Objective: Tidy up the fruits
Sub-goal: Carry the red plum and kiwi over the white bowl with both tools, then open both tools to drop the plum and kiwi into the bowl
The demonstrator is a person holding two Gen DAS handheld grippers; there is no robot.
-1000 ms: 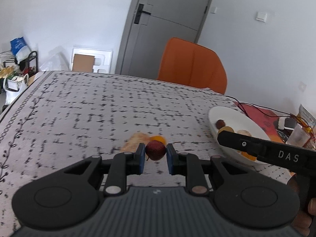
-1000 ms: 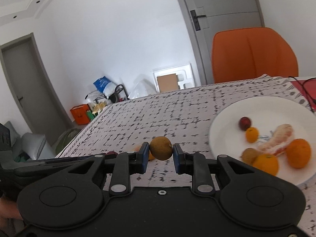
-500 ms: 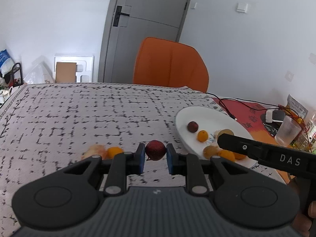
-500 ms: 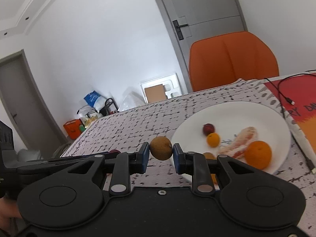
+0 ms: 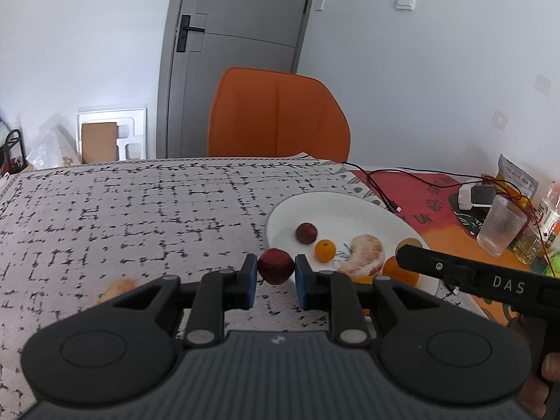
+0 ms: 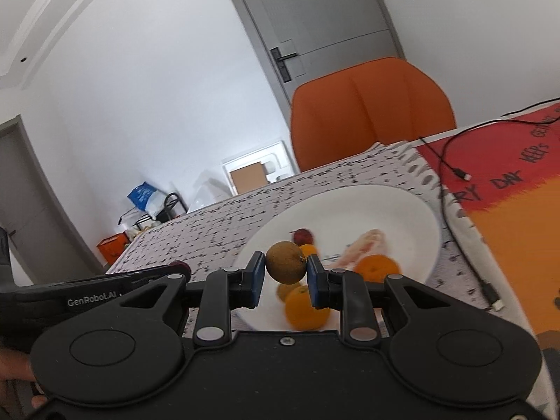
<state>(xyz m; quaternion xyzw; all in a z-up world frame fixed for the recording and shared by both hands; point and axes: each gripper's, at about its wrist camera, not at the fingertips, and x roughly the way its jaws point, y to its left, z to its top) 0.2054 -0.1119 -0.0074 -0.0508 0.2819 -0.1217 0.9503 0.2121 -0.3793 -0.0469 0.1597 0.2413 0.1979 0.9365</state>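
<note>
On the table a plate sits to the right, with a plum, a small orange and a peeled fruit in it. Behind the table stands a chair, a door behind that. A cable runs just right of the plate; a cup stands further right. The left tongs hold a lychee just before the plate's near left rim; the right tongs hold a brown fruit over the plate.

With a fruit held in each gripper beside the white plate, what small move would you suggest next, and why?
Probably carry the right gripper a little forward and lower its brown fruit onto a bare part of the white plate. It is shut on that fruit just over the plate's near rim, while the left gripper holds the red fruit short of the rim.
</note>
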